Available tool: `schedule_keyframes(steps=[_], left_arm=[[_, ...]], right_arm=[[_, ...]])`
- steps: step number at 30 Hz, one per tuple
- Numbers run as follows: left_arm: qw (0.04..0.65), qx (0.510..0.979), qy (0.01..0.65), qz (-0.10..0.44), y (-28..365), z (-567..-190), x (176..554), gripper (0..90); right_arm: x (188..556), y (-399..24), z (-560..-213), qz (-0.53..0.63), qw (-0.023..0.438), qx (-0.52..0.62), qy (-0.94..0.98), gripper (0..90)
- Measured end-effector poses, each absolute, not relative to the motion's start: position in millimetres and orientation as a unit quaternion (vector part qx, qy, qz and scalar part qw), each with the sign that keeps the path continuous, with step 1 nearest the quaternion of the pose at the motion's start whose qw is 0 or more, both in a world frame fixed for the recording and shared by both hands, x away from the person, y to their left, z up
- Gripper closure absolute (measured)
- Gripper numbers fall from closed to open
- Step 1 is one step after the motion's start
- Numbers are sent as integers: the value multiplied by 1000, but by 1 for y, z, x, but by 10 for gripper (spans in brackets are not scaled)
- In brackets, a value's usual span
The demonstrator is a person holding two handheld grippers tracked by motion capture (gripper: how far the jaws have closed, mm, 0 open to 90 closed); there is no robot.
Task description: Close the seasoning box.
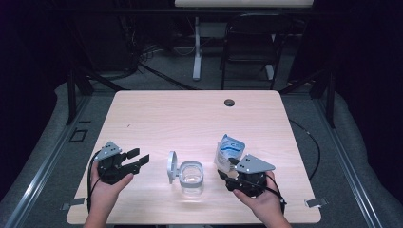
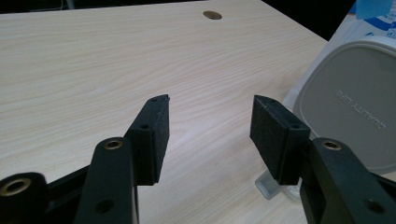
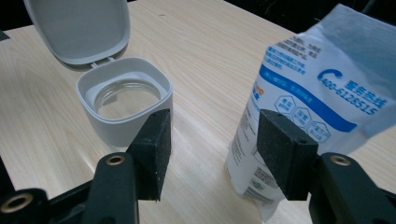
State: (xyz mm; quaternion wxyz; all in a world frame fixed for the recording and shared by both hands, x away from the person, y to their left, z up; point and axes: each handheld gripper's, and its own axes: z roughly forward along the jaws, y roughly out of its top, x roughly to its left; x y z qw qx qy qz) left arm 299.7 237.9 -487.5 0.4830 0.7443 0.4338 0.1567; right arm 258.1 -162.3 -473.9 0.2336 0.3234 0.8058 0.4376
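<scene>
A clear jar with a white collar [image 1: 191, 178] stands near the table's front edge, its grey flip lid [image 1: 172, 167] swung up on the left. A white and blue printed pouch [image 1: 229, 151] stands upright just right of the jar. My left gripper [image 1: 139, 159] is left of the lid, open and empty, pointing right. In the left gripper view its jaws [image 2: 210, 105] frame bare wood, with the lid [image 2: 350, 107] off to the right. My right gripper [image 3: 212, 119] is open, facing the gap between the jar [image 3: 123, 100] and the pouch [image 3: 308, 93], with its right pad in front of the pouch.
The light wood table [image 1: 190, 118] has a cable hole [image 1: 229, 102] at its far middle. Beyond the far edge stand a black chair [image 1: 249, 42] and a white desk leg [image 1: 196, 47]. A cable [image 1: 311, 142] runs off the right side.
</scene>
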Motion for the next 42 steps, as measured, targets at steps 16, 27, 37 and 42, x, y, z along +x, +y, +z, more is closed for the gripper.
schedule_keyframes(steps=[16, 27, 37, 42], left_arm=[[482, 743, 437, 156, 239, -488, 300, 477], [482, 742, 440, 155, 240, -489, 300, 477], [480, 741, 443, 155, 241, -490, 301, 476], [480, 740, 445, 154, 241, -491, 301, 476]], right_arm=[[258, -182, -479, 428, 240, 346, 800, 444], [264, -193, -485, 423, 241, 360, 795, 429], [277, -202, -500, 420, 242, 375, 790, 381], [285, -200, -509, 422, 243, 373, 790, 368]])
